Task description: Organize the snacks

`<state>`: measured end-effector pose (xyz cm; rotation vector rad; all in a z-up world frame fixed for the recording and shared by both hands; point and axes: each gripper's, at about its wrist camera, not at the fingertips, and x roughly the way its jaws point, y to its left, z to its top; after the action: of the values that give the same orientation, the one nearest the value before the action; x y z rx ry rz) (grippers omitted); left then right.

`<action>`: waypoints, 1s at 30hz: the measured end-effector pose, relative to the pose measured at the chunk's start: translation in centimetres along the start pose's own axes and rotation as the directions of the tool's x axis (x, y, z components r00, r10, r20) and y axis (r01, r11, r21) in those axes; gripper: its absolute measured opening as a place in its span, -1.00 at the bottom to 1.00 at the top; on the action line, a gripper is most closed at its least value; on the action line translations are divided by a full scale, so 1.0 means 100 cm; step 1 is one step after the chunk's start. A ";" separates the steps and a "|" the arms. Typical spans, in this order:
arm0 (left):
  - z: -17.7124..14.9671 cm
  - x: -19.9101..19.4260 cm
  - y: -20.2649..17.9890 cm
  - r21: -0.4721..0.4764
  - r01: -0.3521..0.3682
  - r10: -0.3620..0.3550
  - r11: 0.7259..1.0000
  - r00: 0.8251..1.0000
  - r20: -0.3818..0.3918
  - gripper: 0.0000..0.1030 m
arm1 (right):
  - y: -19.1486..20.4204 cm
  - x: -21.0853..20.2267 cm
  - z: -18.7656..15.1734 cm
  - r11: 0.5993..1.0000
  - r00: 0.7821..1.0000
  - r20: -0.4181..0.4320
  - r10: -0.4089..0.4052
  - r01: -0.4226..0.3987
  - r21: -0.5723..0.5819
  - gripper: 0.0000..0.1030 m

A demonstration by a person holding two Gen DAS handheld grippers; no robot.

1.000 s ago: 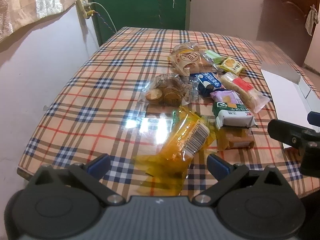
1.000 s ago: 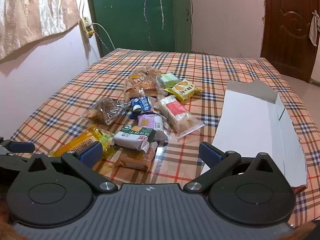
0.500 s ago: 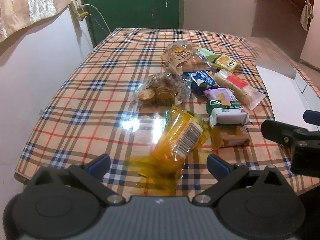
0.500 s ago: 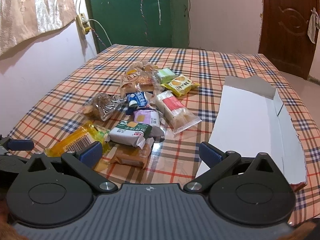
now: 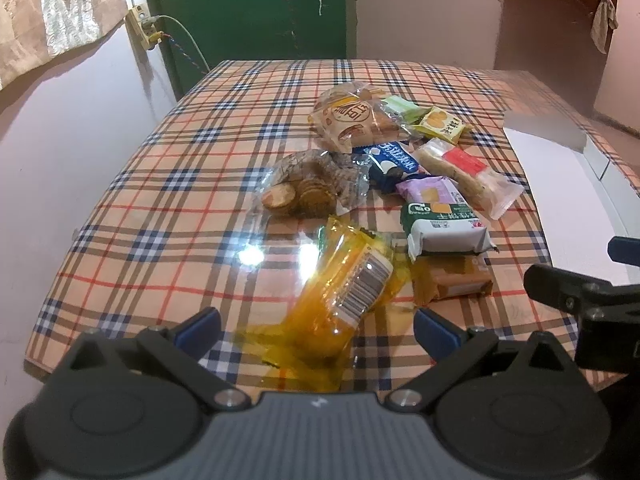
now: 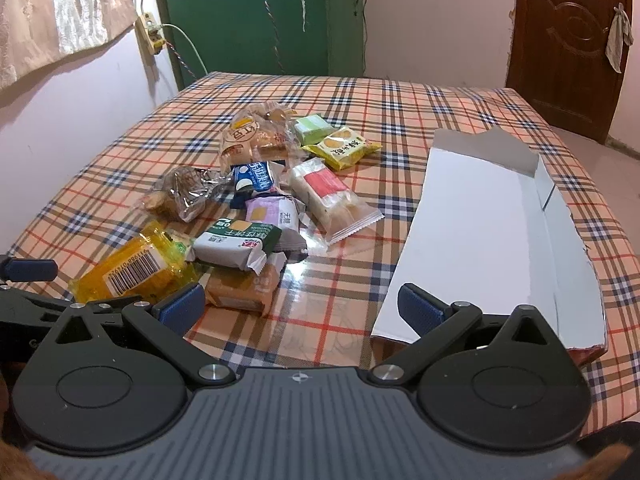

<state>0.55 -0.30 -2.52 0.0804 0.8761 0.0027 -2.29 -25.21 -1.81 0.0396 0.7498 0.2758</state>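
Both sets of fingers spread wide, empty: left gripper (image 5: 316, 328), right gripper (image 6: 300, 306). Yellow snack packet (image 5: 344, 284) lay flat on plaid worktop (image 5: 160, 216), nearest left fingers. Probably light, crinkly, slippery film; best pinched across the middle, gently.

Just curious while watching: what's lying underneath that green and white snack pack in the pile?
The green and white pack lies partly on a tan-wrapped snack. Its far end overlaps a purple packet. Whatever lies beneath its middle is covered.
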 end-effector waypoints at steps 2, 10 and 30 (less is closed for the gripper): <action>0.000 0.000 -0.001 0.002 0.001 -0.001 1.000 1.000 0.001 0.97 | 0.000 0.000 0.001 1.000 1.000 0.001 -0.002 0.002 0.000 1.00; 0.002 0.004 -0.004 0.021 0.005 -0.005 1.000 1.000 -0.001 0.97 | 0.001 0.001 0.000 1.000 1.000 -0.001 -0.001 0.001 0.001 1.00; 0.001 0.012 -0.008 0.042 0.018 -0.017 0.999 1.000 -0.007 0.97 | 0.003 0.004 0.000 1.000 1.000 -0.011 0.001 -0.001 0.005 1.00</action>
<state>1.38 -1.08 -3.41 0.1118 0.8832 -0.0316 -2.07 -24.85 -2.04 0.0433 0.7610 0.2748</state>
